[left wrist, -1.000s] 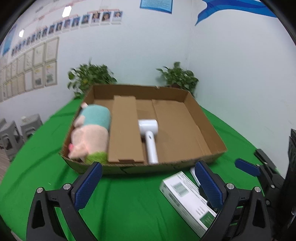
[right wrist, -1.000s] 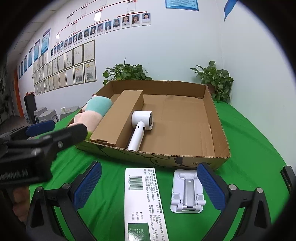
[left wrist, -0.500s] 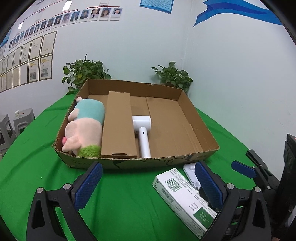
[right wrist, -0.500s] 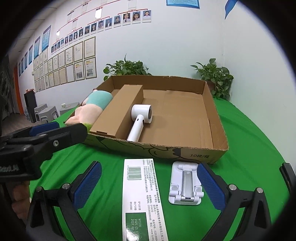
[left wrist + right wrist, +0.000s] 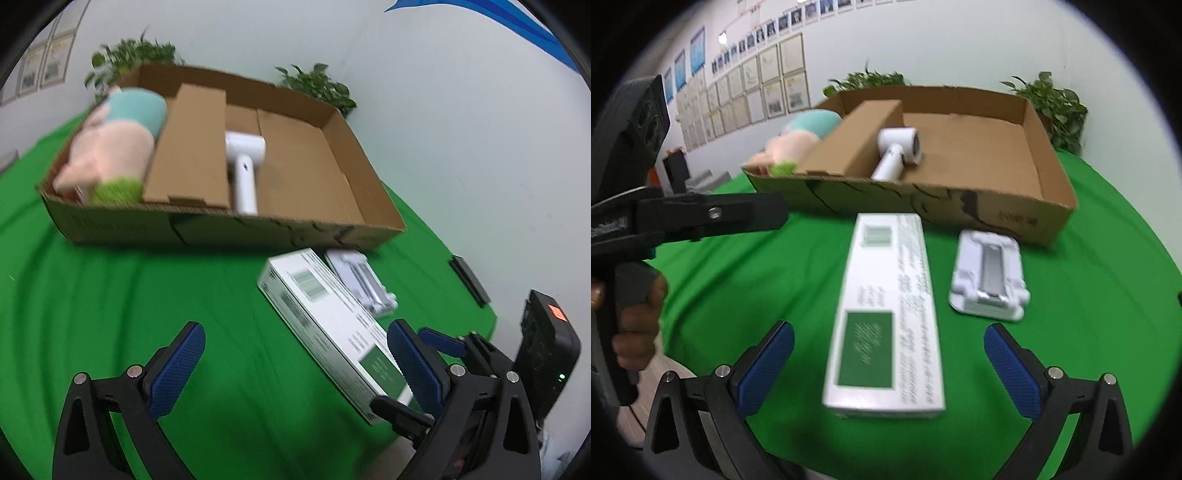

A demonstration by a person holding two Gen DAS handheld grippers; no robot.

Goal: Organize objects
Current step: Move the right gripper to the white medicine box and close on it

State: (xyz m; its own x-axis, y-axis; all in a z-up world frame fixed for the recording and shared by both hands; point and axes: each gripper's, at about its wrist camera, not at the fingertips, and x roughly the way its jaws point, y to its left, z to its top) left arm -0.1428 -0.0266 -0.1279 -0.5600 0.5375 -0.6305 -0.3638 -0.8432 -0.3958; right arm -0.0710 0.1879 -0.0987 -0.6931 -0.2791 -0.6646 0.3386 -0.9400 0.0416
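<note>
The green cloth-covered table (image 5: 1108,240) fills most of both views. On its far part I see the wide, shallow brown cardboard tray box (image 5: 229,230), with two leafy green plants (image 5: 1056,107) behind it against the white wall.

Inside the tray, at its left end, lies the soft plush toy in pink and teal with a green patch (image 5: 118,147). Just beside it is a long flat brown cardboard box (image 5: 190,144), and on the right of that box lies the white hair dryer (image 5: 895,157) with its handle pointing to the front wall of the tray. The right half of the tray floor is bare cardboard.

In front of the tray, on the cloth, lies the long white carton with a dark green panel and printed text (image 5: 886,314). Near it, on its right side and apart from it, lies the small white plastic folding stand (image 5: 988,280), close to the tray's front wall.

My right gripper (image 5: 886,365) is spread wide, and the near end of the white carton lies between its blue pads (image 5: 768,365), not touched. My left gripper (image 5: 295,365) is also wide apart and holds nothing; it is over the cloth, left of the carton. A hand (image 5: 631,325) grips the left tool's handle.
</note>
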